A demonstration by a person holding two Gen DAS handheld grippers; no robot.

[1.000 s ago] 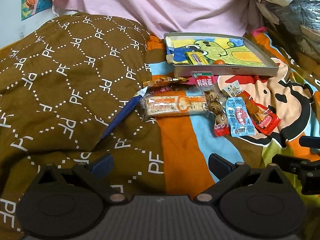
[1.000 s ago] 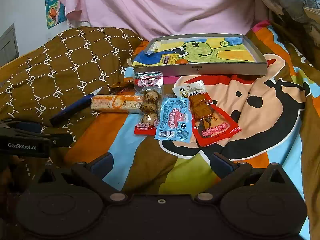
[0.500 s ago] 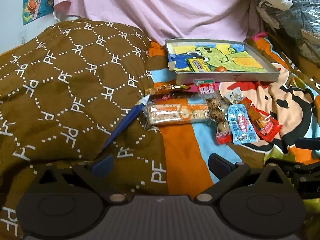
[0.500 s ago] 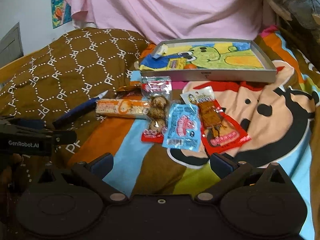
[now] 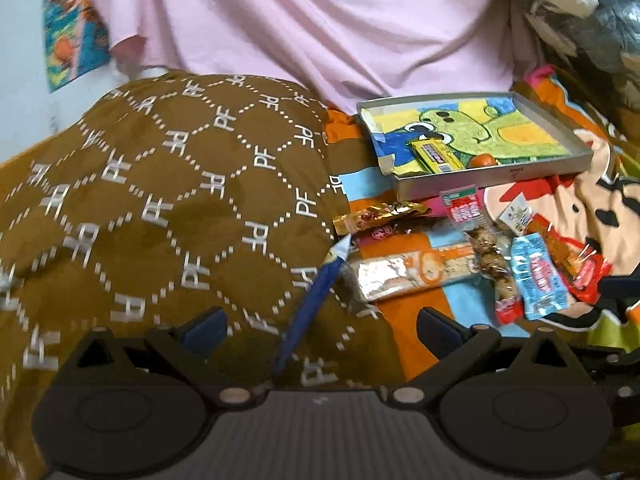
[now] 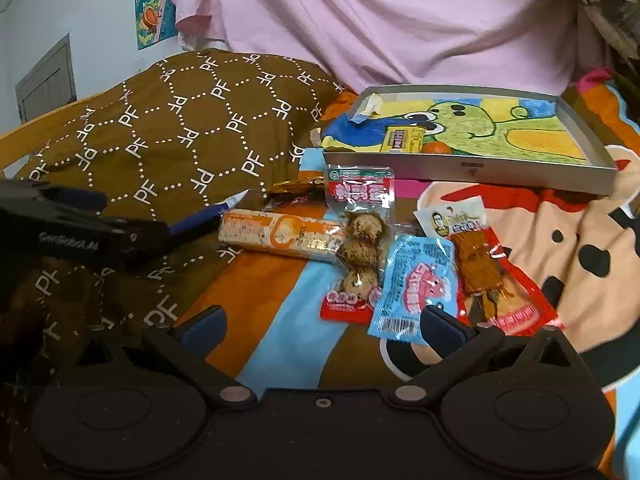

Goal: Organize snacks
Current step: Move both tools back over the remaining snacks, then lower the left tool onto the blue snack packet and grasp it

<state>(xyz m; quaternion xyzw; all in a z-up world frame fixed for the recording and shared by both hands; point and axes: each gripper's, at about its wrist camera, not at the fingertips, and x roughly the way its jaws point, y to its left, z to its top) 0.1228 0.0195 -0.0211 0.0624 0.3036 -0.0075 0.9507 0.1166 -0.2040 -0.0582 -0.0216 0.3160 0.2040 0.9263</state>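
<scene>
Several snack packets lie on the bedspread: a long orange biscuit bar (image 6: pixel 280 236), a clear egg packet (image 6: pixel 360 248), a light blue packet (image 6: pixel 416 286), a red tofu packet (image 6: pixel 492 272) and a gold wrapper (image 5: pixel 380 216). A long blue stick packet (image 5: pixel 316 292) lies left of the bar. A grey tray (image 6: pixel 468 170) behind them holds a yellow packet (image 6: pixel 402 140) and an orange sweet (image 6: pixel 436 148). My left gripper (image 5: pixel 320 326) is open over the blue stick. My right gripper (image 6: pixel 324 326) is open just before the light blue packet.
A brown patterned pillow (image 5: pixel 160 200) rises at the left. Pink cloth (image 6: pixel 380 20) hangs behind the tray. Crumpled bedding (image 5: pixel 580 12) sits at the far right. The left gripper's body (image 6: pixel 72 232) shows at the left of the right wrist view.
Both grippers have moved forward toward the snacks. The left one has come over the blue stick; the right one has closed in on the light blue packet. Both stay open.
</scene>
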